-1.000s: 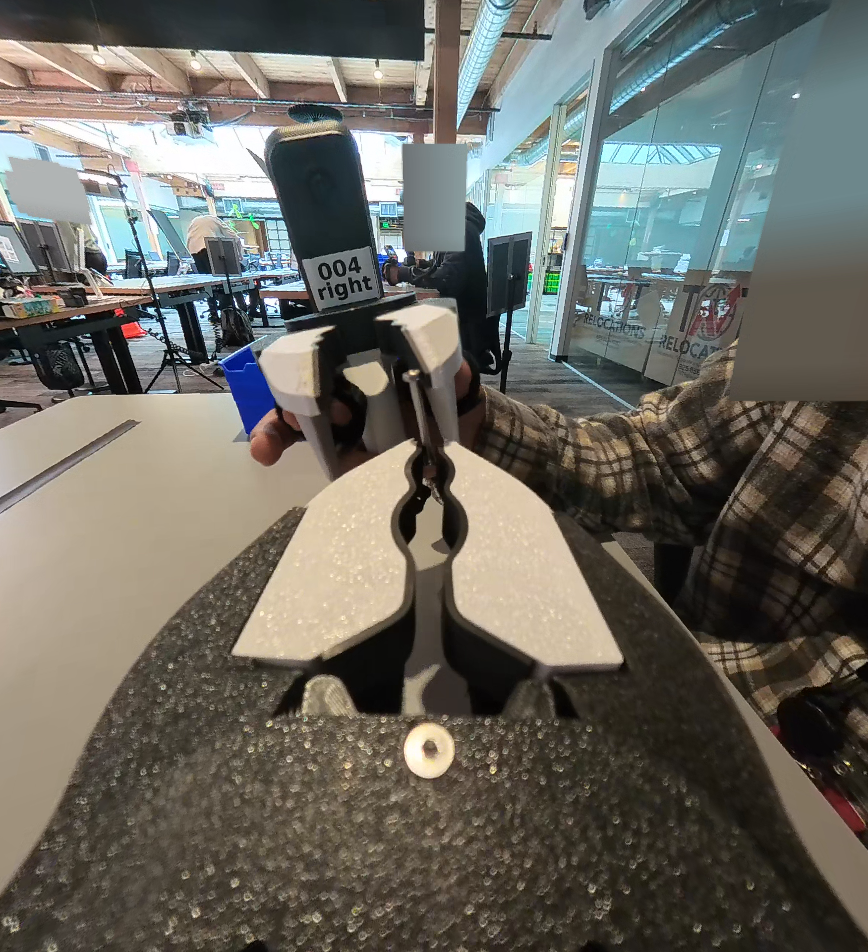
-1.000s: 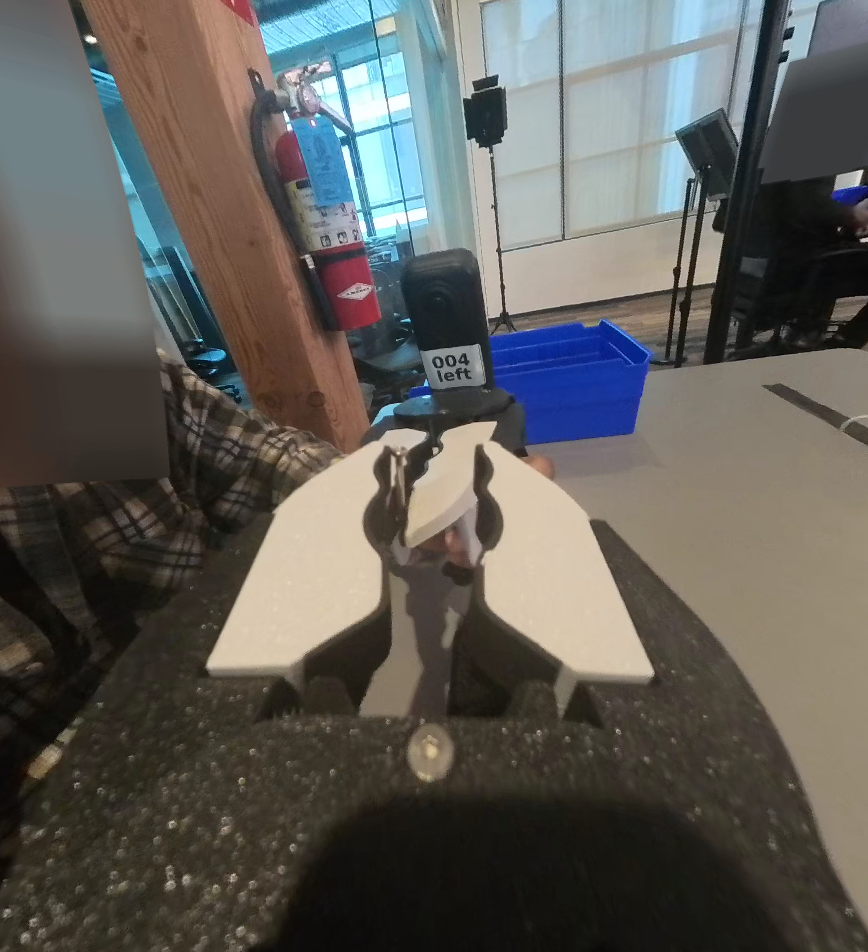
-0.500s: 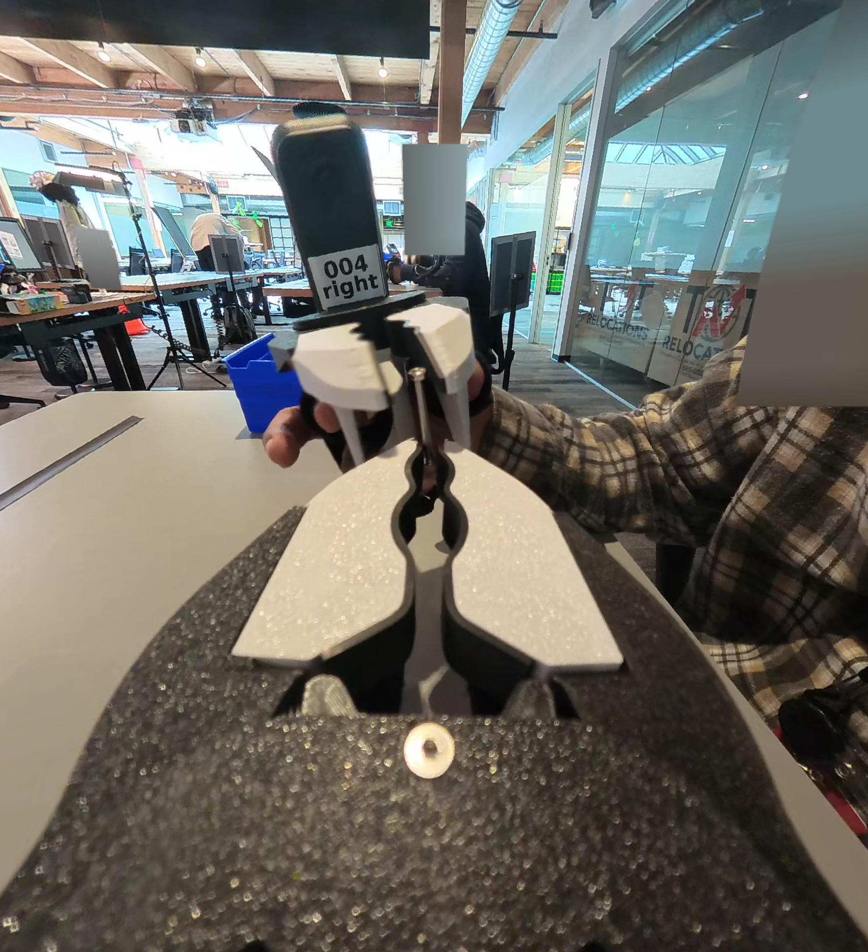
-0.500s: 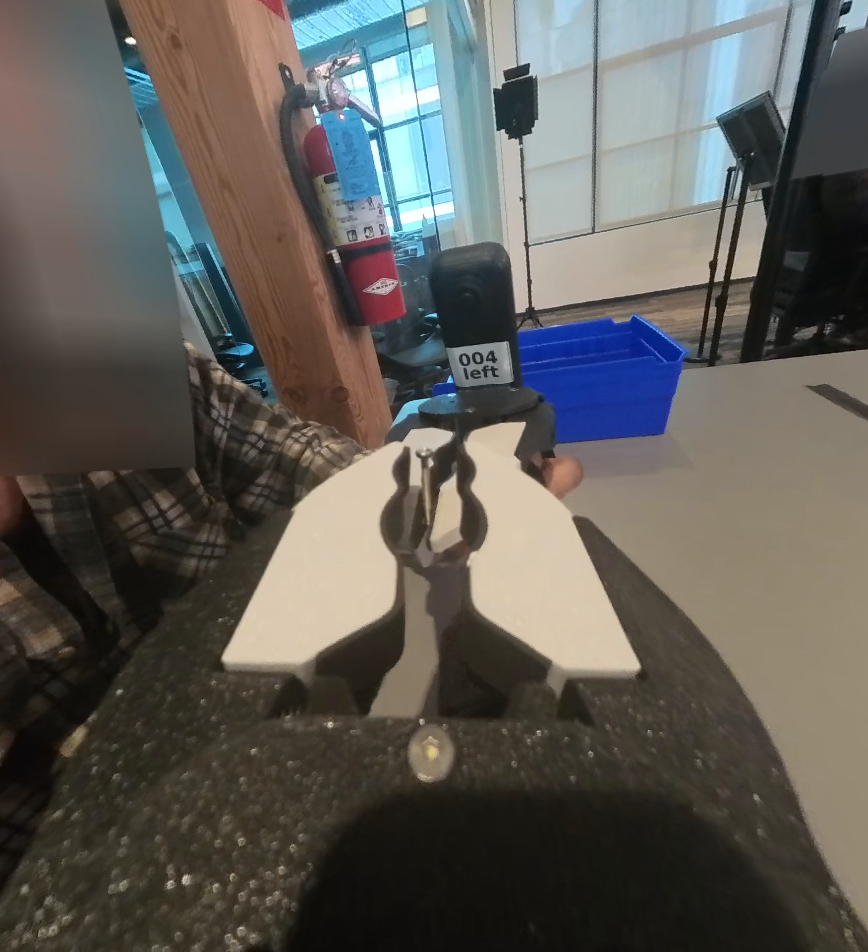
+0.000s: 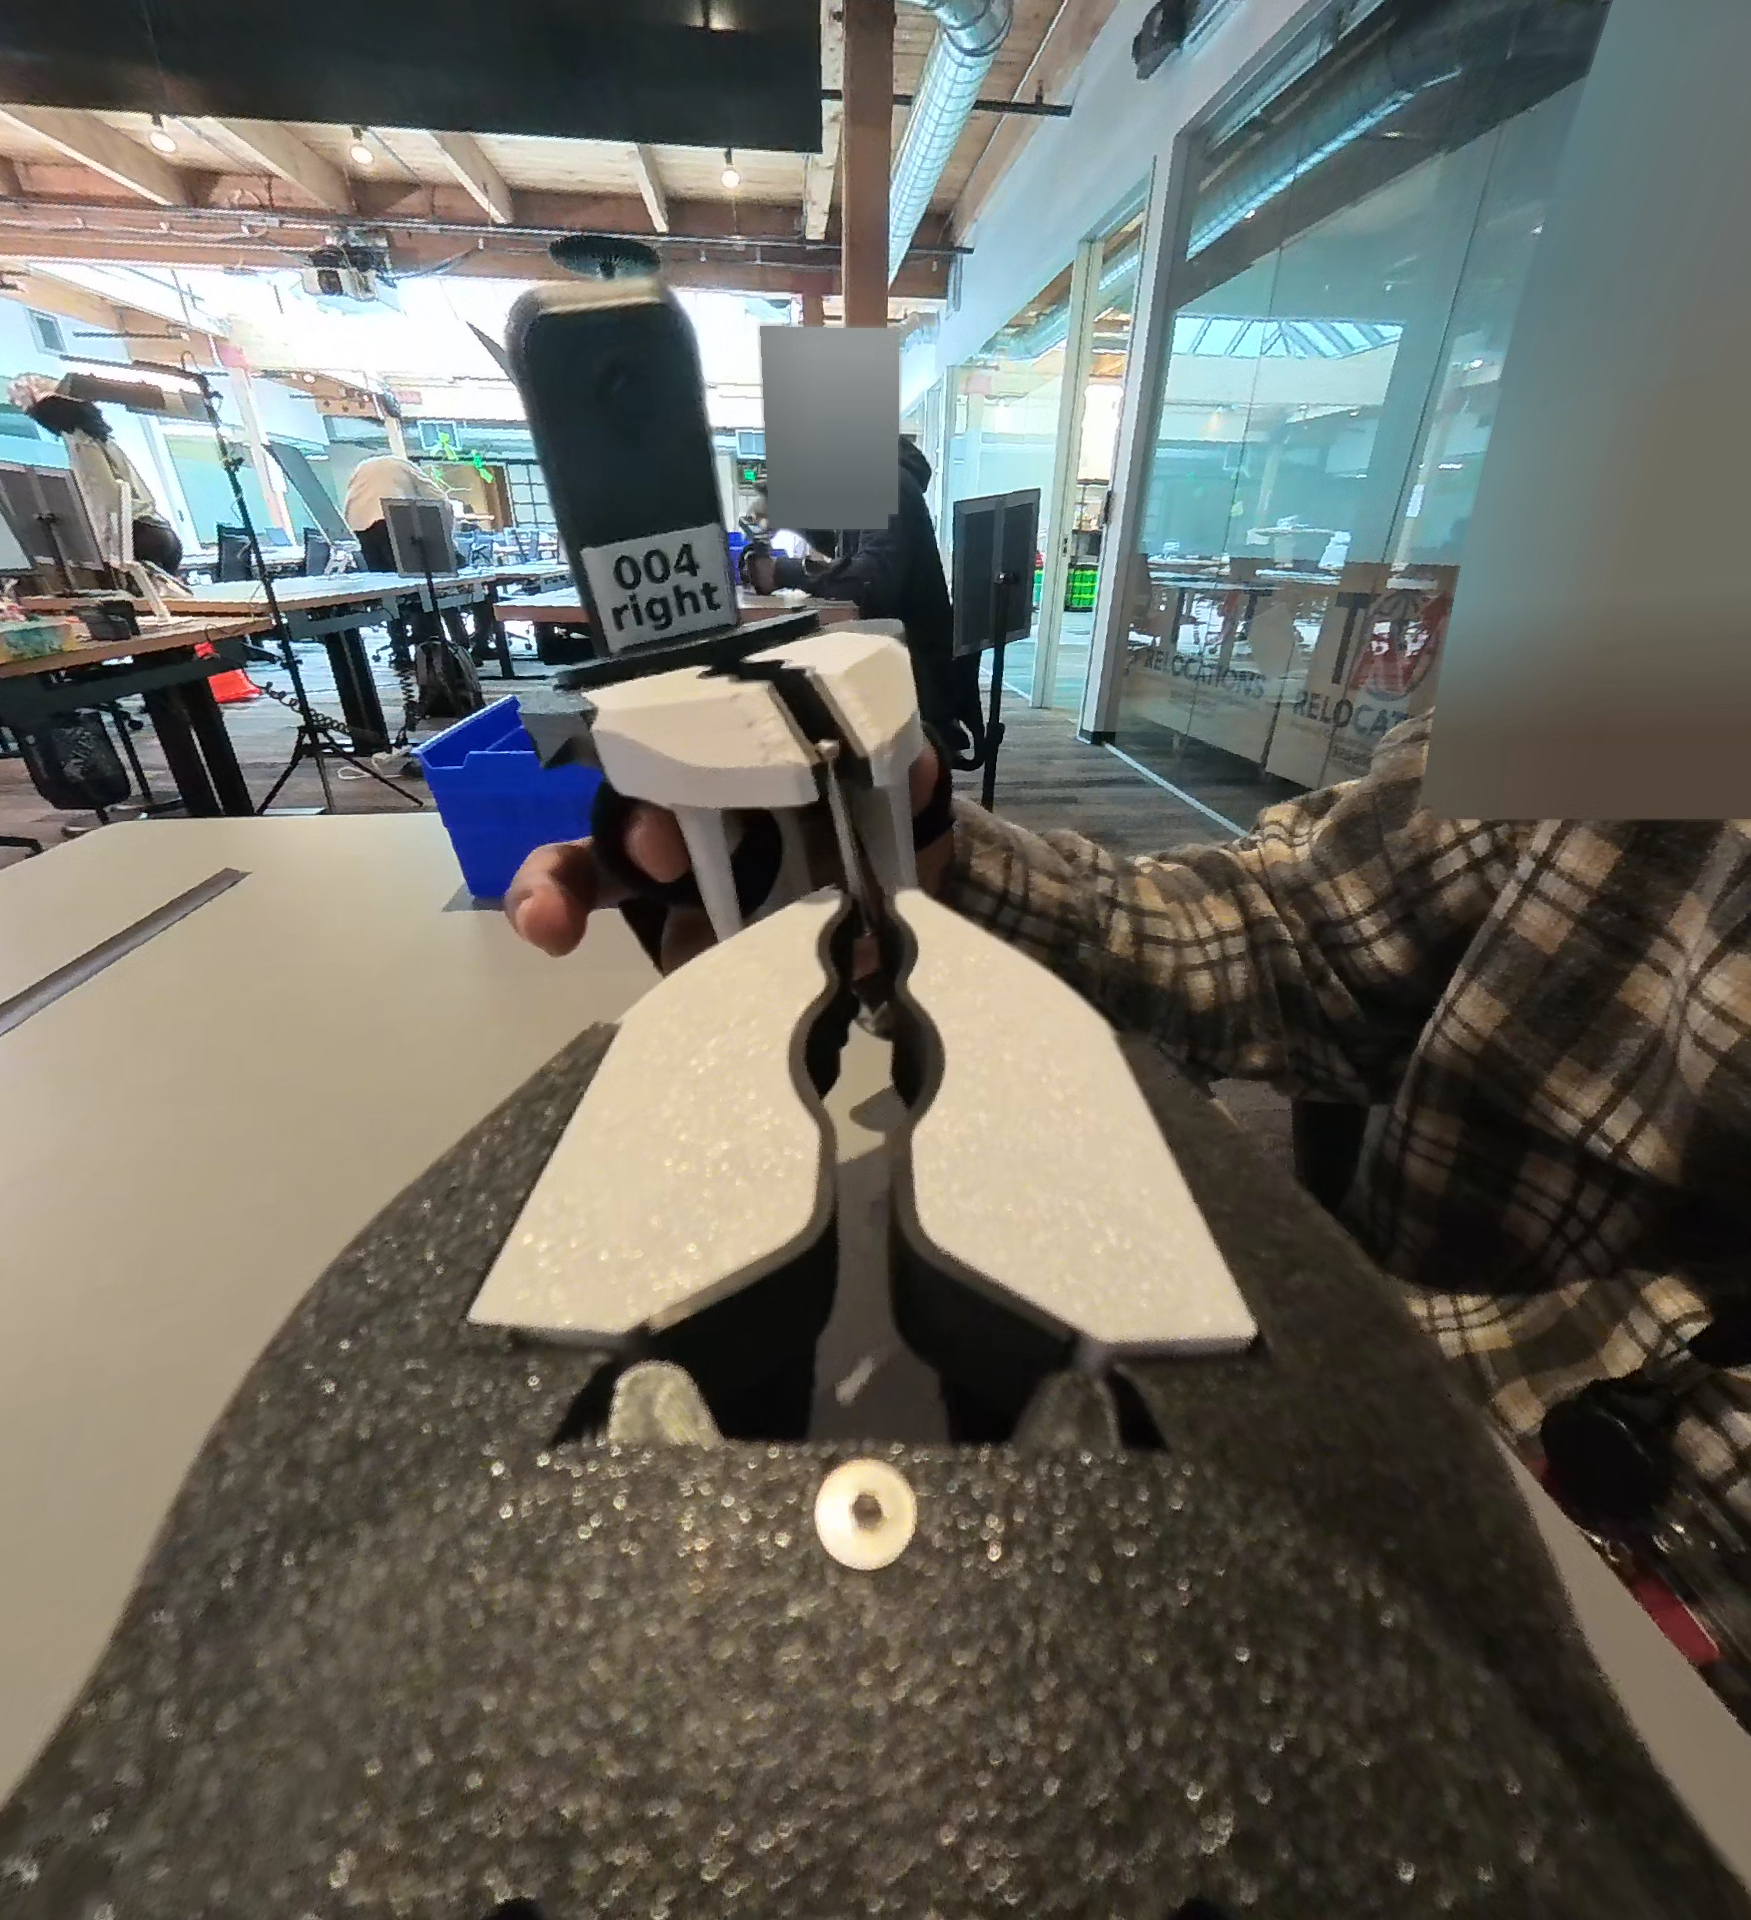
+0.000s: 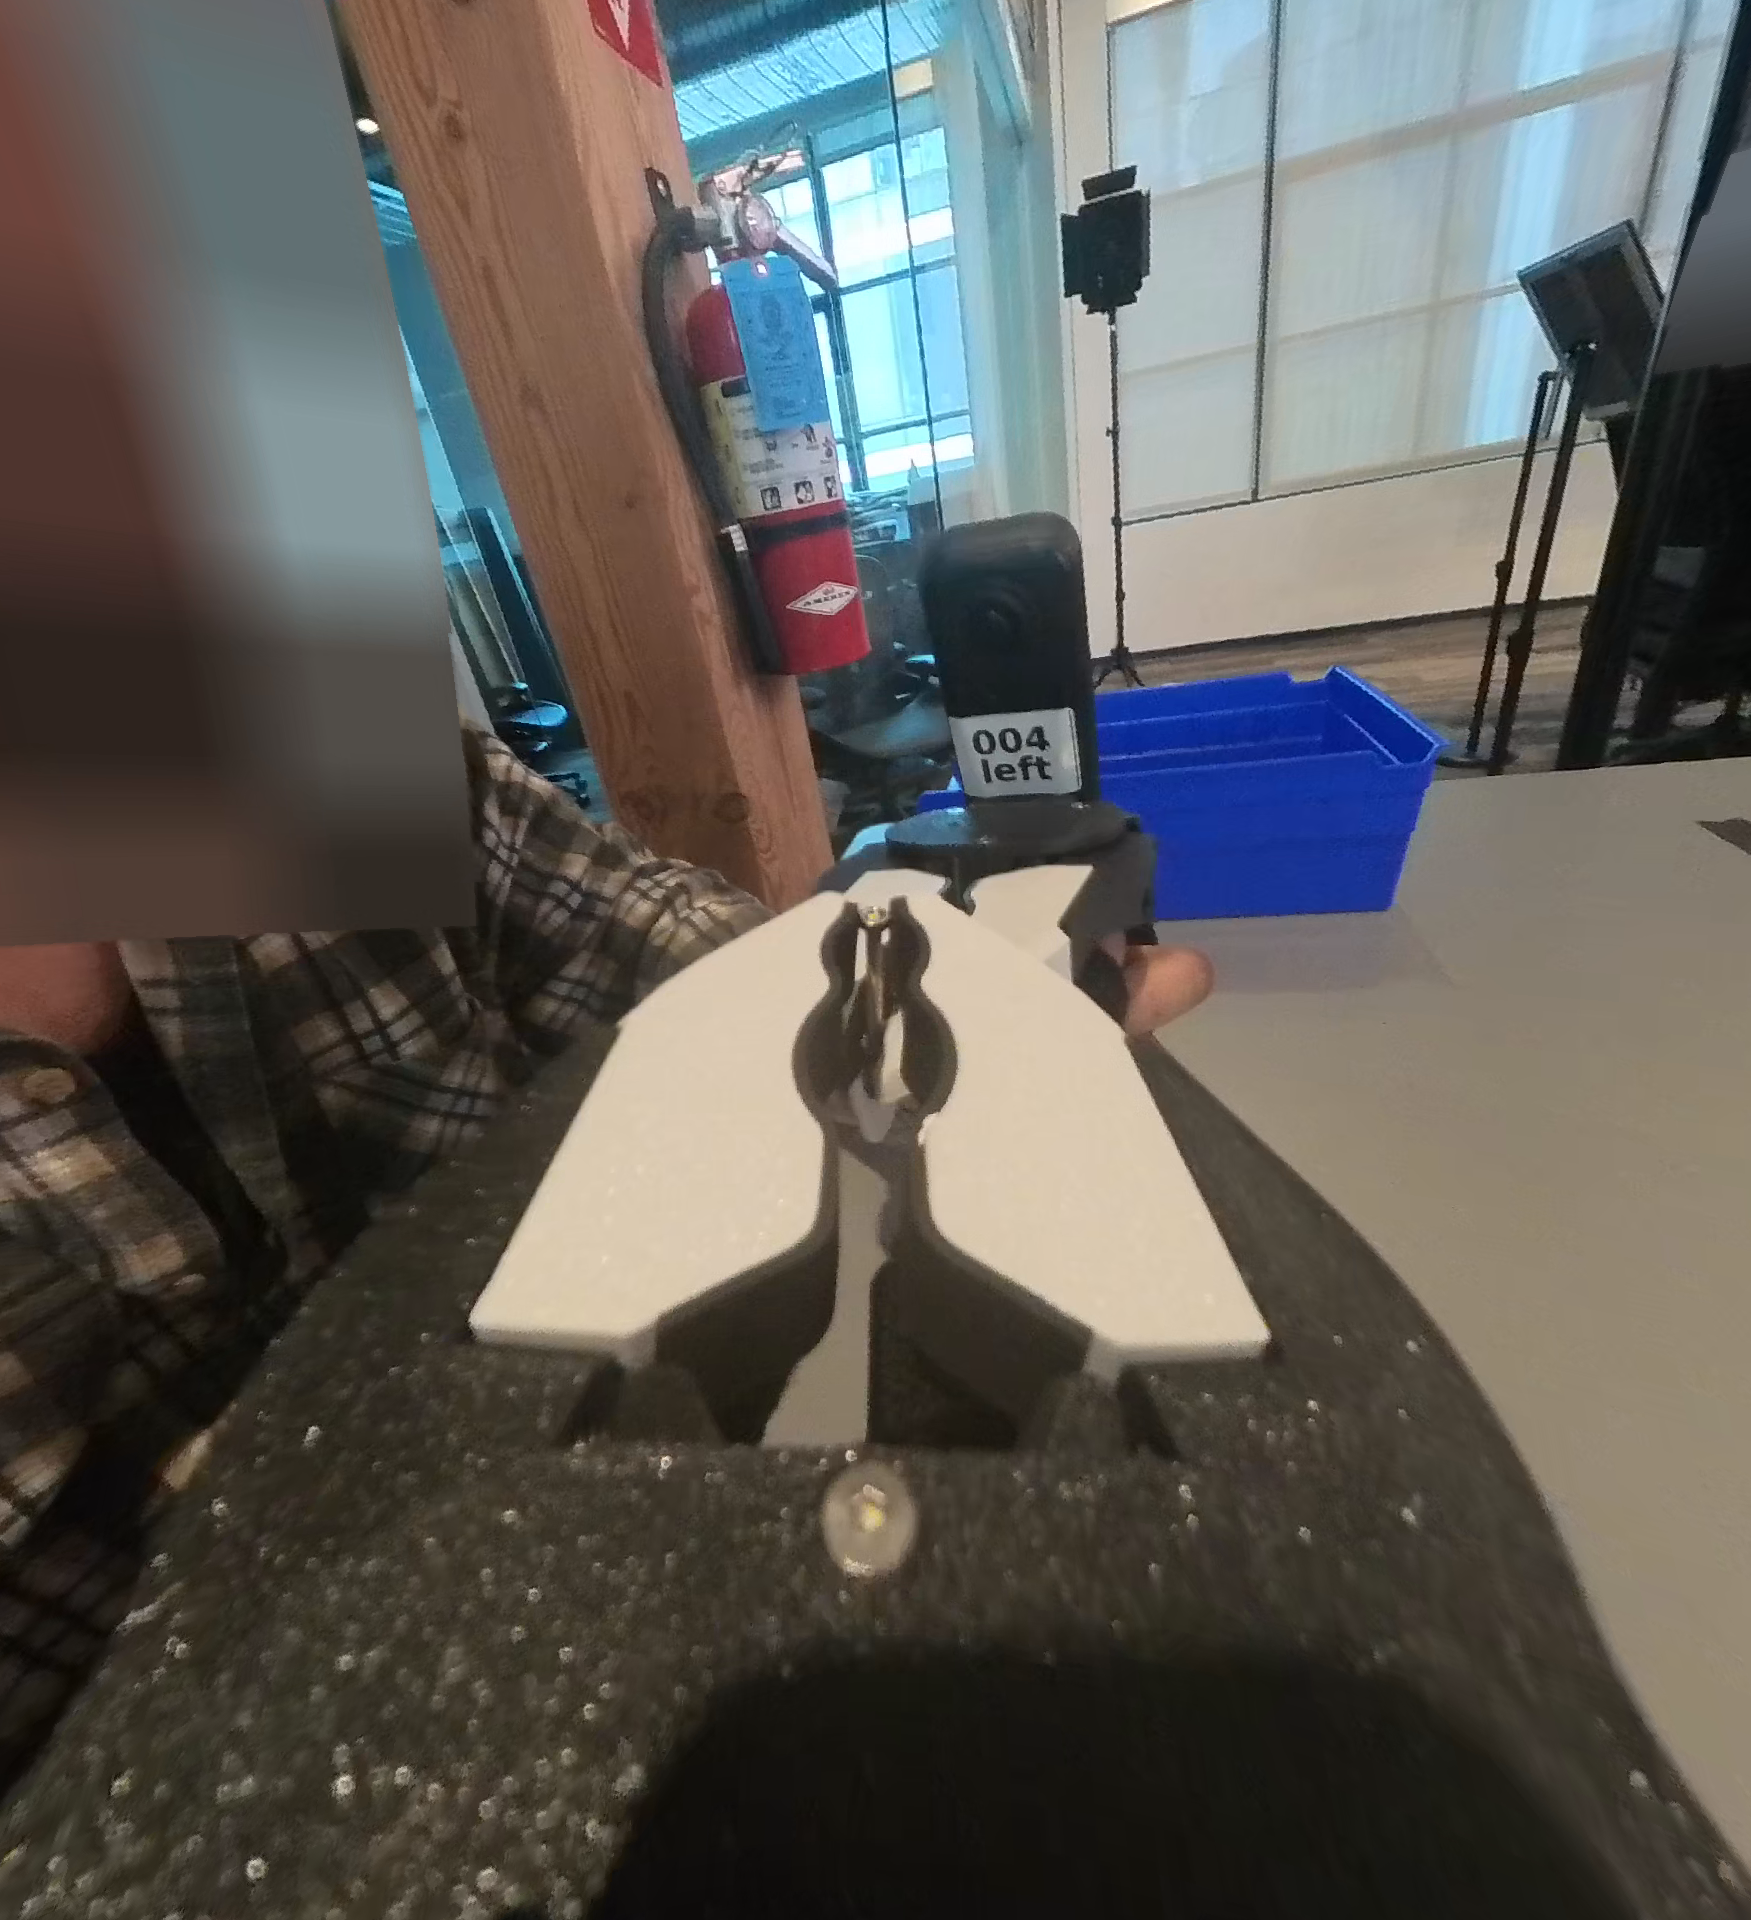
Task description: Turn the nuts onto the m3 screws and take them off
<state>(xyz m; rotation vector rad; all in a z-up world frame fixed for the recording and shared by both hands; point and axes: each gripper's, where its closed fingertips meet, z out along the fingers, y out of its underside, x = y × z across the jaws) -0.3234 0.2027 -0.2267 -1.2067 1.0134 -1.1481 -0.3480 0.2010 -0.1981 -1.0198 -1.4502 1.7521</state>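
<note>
A thin m3 screw (image 5: pixel 847 831) runs between my two grippers, which face each other above the table. My right gripper (image 6: pixel 876 920) is shut on the screw near its head (image 6: pixel 873 914); it also shows in the left wrist view (image 5: pixel 793 712), held by a hand. My left gripper (image 5: pixel 866 909) is shut around the screw's lower end, where a small metal nut (image 5: pixel 876 1013) shows in the gap between its fingers. The left gripper also shows behind the right one in the right wrist view (image 6: pixel 964 894). The thread inside the fingers is hidden.
A white table (image 5: pixel 175 1091) lies below both grippers. A blue bin (image 6: pixel 1266 810) stands at its far edge, also in the left wrist view (image 5: pixel 507 800). A person's plaid sleeve (image 5: pixel 1266 956) is on the right. A wooden post with a fire extinguisher (image 6: pixel 788 499) stands behind. The tips of both grippers are at nearly the same place.
The right gripper has rolled about the screw's axis and risen slightly, while the screw stays between both grippers. The left gripper has stayed shut and barely moved.
</note>
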